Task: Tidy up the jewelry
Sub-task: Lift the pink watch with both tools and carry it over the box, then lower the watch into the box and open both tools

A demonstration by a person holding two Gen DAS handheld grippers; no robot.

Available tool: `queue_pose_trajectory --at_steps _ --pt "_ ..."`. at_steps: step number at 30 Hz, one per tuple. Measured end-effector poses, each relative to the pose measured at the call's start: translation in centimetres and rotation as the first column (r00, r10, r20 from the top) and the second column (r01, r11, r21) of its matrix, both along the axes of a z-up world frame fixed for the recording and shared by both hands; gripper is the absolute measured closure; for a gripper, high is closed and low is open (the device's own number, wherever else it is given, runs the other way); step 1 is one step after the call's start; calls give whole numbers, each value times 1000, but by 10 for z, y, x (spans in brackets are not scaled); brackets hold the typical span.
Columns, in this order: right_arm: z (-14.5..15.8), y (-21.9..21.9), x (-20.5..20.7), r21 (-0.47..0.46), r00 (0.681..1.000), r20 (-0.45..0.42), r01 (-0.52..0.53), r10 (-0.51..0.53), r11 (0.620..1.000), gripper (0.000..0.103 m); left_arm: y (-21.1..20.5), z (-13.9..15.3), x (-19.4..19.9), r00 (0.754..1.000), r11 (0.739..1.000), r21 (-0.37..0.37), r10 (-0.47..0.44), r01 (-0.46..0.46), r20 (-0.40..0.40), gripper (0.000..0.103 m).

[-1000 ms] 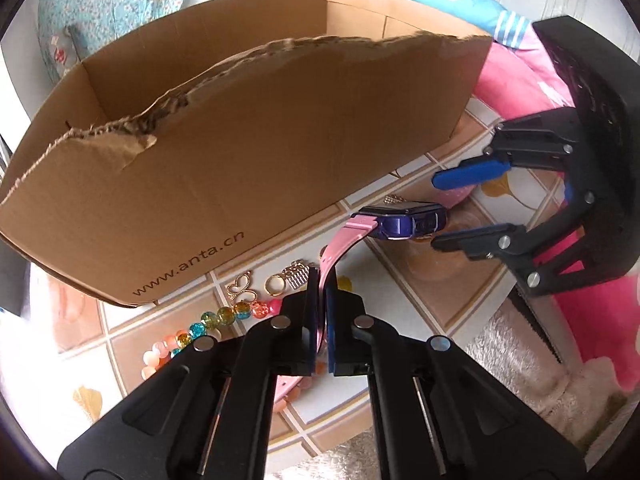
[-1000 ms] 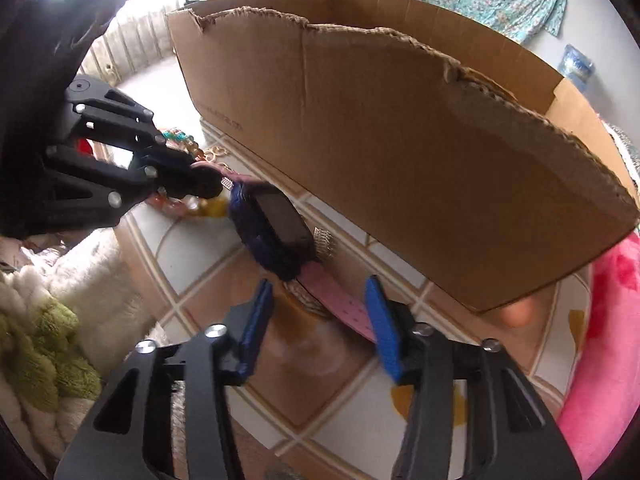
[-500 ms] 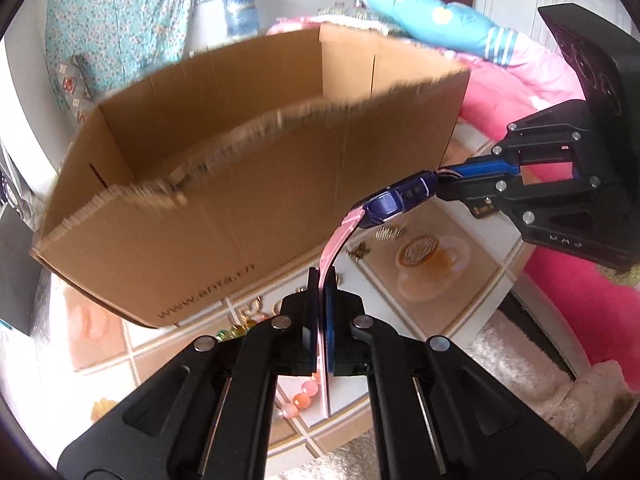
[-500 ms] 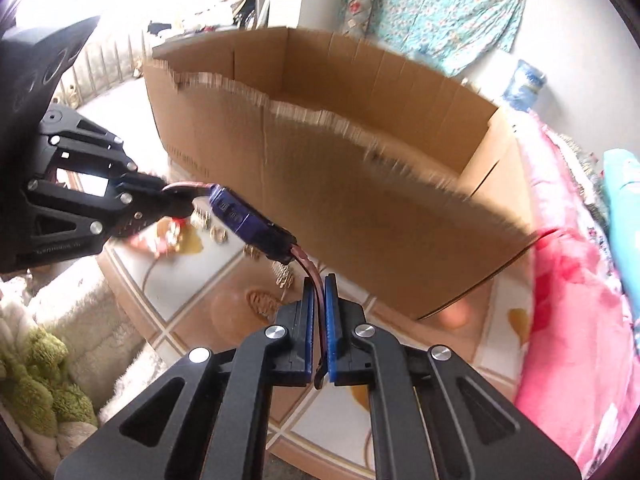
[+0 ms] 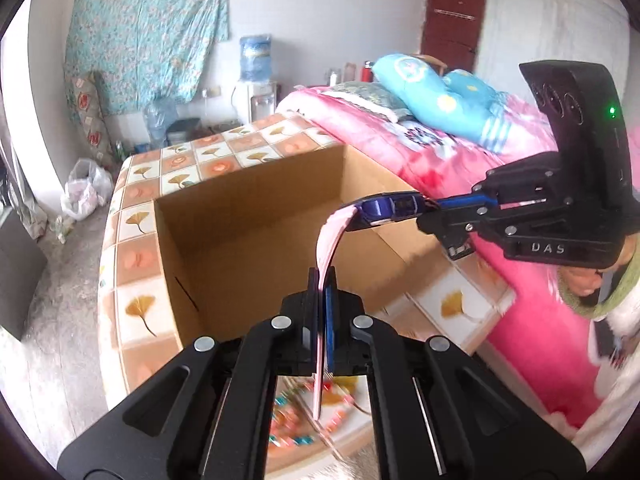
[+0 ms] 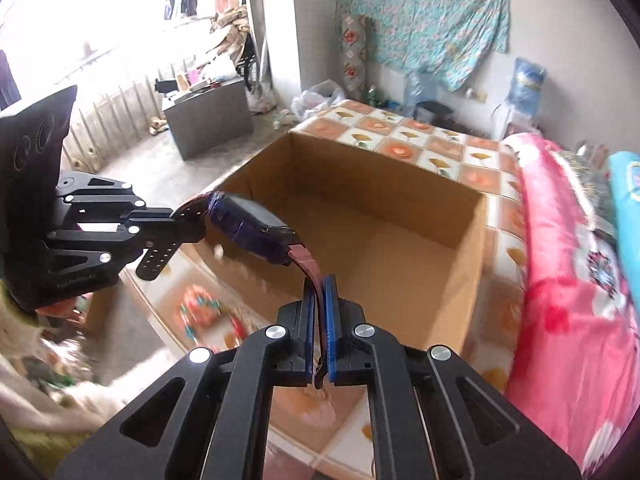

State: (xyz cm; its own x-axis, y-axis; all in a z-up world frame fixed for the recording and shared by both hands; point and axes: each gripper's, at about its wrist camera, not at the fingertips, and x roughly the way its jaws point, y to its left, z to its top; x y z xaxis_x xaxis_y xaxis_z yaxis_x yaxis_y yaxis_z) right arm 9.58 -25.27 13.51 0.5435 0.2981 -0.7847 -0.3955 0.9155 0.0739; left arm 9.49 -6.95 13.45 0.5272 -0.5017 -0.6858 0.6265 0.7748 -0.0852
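A watch with a purple-blue body (image 5: pixel 386 210) (image 6: pixel 250 228) and pink straps hangs stretched between both grippers, above the near rim of an open cardboard box (image 5: pixel 256 216) (image 6: pixel 384 216). My left gripper (image 5: pixel 320 284) is shut on one pink strap (image 5: pixel 330 240). My right gripper (image 6: pixel 319 292) is shut on the other strap (image 6: pixel 308 264). Each gripper shows in the other's view, the right one (image 5: pixel 444 210) and the left one (image 6: pixel 188 216). Blurred bead bracelets (image 5: pixel 296 420) (image 6: pixel 200 308) lie on the tiled table below.
The box stands on a table with a flower-tile cloth (image 5: pixel 140 216) (image 6: pixel 400 136). A bed with a pink cover (image 5: pixel 440 152) (image 6: pixel 560 280) runs along the right. A fluffy white rug (image 6: pixel 60 400) lies by the table's near edge.
Both grippers have lifted the watch from the tabletop to above the box's rim. The right gripper, open a second ago, closed on the strap. The box interior now shows.
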Motion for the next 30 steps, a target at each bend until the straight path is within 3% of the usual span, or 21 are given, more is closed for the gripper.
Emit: queue_pose_trajectory --at_steps 3,6,8,10,12,15,18,20,21,23,27,30 --pt "-19 0 65 15 988 -151 16 -14 1000 98 -7 -6 53 995 998 63 36 -30 -97 101" --pt "-51 0 117 4 951 -307 34 -32 999 98 -23 -33 107 976 986 166 67 -33 -207 101" --pt "-79 -2 152 -11 913 -405 45 -46 999 99 -33 -56 139 961 967 254 95 -27 -260 101" --pt "-101 -5 174 -22 882 -466 64 -67 998 99 -42 -84 169 927 948 319 133 -16 -350 101" --pt "-124 -8 195 -11 825 -562 67 -61 998 98 -48 -104 187 901 932 362 156 1 -404 101" --pt "-142 -13 213 -50 797 -595 88 -100 995 94 -57 -123 201 879 912 409 173 28 -445 100" --pt "-146 -14 218 -83 798 -588 104 -133 991 92 -59 -131 210 863 903 430 209 11 -461 93" --pt "-144 -14 219 -93 809 -571 105 -140 990 88 -60 -128 213 876 900 437 212 -2 -433 79" --pt "-142 -15 219 -103 814 -562 112 -150 988 82 -59 -126 214 880 899 437 220 -16 -420 73" --pt "-136 -15 218 -115 831 -533 118 -161 986 79 -56 -118 214 892 904 427 226 -42 -392 72" --pt "-120 -17 209 -111 851 -492 147 -183 983 75 -51 -95 208 912 920 385 218 -73 -348 61" --pt "-106 -16 196 -115 873 -447 160 -195 980 75 -43 -69 191 941 934 343 201 -100 -273 56"
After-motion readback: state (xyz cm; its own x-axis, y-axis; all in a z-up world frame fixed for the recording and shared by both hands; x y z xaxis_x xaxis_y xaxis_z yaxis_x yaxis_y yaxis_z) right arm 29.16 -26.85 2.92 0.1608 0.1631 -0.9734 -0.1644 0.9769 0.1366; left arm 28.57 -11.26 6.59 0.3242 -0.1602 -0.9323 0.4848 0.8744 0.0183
